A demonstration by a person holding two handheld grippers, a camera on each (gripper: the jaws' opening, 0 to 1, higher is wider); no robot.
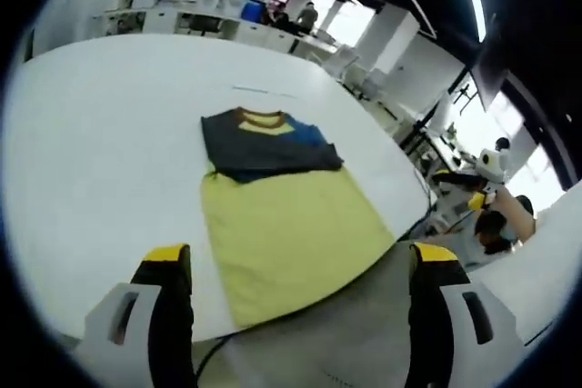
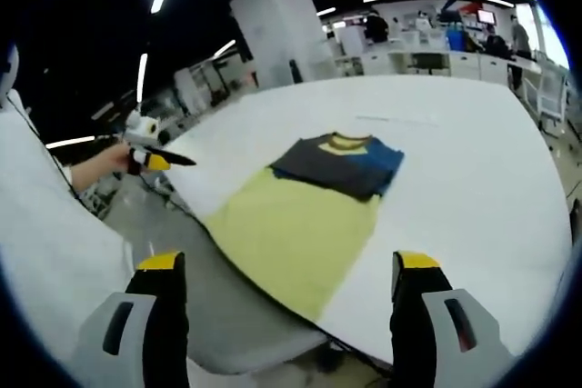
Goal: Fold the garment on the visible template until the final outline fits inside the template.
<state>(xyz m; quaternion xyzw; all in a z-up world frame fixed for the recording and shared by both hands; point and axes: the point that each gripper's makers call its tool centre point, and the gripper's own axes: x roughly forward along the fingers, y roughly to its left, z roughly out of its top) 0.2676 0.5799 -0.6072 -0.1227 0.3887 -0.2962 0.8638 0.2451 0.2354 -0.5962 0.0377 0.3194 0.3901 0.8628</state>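
A T-shirt [image 1: 277,197] lies flat on the white table [image 1: 100,134], with a yellow body, a dark navy and blue chest and a yellow collar. Its hem reaches the table's near edge. A faint thin line [image 1: 264,91] is marked on the table just beyond the collar. My left gripper [image 1: 300,256] stands open, back from the table edge and short of the hem, with nothing between its yellow-tipped jaws. My right gripper [image 2: 287,263] is also open and empty, off the table's corner, facing the shirt [image 2: 314,202]. Each gripper shows small in the other's view: right [image 1: 480,181], left [image 2: 155,159].
Grey floor [image 1: 346,333] lies below the table's rounded edge. A person's hand and white sleeve [image 2: 55,224] sit at the left of the right gripper view. Office desks, monitors and people [image 1: 305,15] stand far behind the table. A white pillar [image 2: 282,29] rises beyond it.
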